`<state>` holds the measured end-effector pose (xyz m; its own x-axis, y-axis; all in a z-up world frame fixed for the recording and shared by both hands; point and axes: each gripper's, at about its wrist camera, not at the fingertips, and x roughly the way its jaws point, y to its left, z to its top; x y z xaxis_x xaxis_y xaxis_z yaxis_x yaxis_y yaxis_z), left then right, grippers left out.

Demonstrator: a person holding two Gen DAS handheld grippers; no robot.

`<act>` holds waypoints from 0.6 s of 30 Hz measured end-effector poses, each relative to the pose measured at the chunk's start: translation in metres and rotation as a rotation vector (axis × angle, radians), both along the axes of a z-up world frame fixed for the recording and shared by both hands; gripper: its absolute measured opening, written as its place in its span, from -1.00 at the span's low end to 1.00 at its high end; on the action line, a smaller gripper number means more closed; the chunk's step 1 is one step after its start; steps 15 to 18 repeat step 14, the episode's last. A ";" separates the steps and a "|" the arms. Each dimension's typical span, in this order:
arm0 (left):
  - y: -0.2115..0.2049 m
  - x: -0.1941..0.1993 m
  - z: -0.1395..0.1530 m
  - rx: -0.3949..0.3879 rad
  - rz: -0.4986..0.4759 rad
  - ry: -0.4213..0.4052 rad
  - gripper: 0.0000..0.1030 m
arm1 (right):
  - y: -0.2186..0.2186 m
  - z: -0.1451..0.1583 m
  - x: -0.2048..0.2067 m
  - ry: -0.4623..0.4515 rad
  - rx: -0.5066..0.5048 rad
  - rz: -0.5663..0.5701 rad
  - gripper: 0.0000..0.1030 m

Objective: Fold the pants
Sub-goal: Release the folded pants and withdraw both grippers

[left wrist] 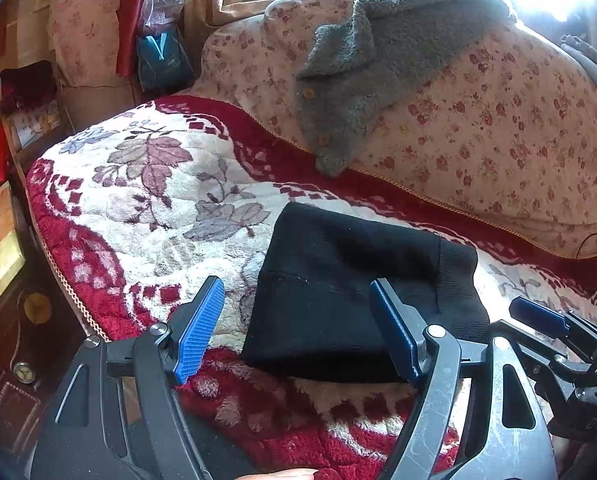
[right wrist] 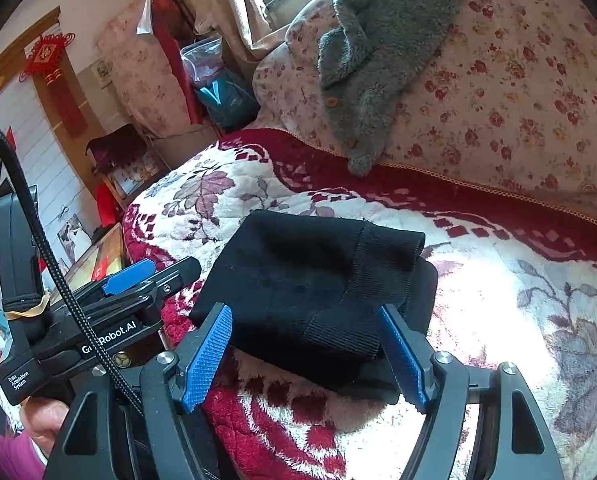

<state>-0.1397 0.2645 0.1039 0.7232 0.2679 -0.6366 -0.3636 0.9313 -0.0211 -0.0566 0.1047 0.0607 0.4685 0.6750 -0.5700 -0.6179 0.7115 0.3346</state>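
The black pants (left wrist: pixel 350 292) lie folded into a compact rectangle on the red and white floral blanket (left wrist: pixel 146 208), ribbed cuff on top at the right. They also show in the right wrist view (right wrist: pixel 314 288). My left gripper (left wrist: pixel 298 332) is open and empty, hovering just in front of the folded pants. My right gripper (right wrist: pixel 306 356) is open and empty, also just in front of the pants. The right gripper shows at the right edge of the left wrist view (left wrist: pixel 538 320). The left gripper shows at the left of the right wrist view (right wrist: pixel 138 276).
A grey fleece jacket (left wrist: pixel 362 64) hangs over the floral sofa back (left wrist: pixel 498 128). A plastic bag (left wrist: pixel 162 32) and dark furniture (left wrist: pixel 14 320) stand at the left beyond the blanket edge. A bright window is behind the sofa.
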 end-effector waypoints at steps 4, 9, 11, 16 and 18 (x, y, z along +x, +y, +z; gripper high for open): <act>-0.001 -0.002 0.000 -0.002 0.005 0.000 0.48 | 0.002 0.000 -0.001 0.001 -0.001 0.001 0.41; -0.007 -0.004 0.003 0.021 0.008 -0.024 0.48 | -0.002 0.001 -0.002 0.001 0.010 -0.013 0.41; -0.018 -0.004 0.006 0.035 -0.010 -0.039 0.48 | -0.009 0.002 -0.001 -0.003 0.015 -0.027 0.41; -0.043 0.003 0.008 0.030 -0.085 -0.038 0.48 | -0.029 0.004 -0.001 -0.011 0.019 -0.066 0.41; -0.043 0.003 0.008 0.030 -0.085 -0.038 0.48 | -0.029 0.004 -0.001 -0.011 0.019 -0.066 0.41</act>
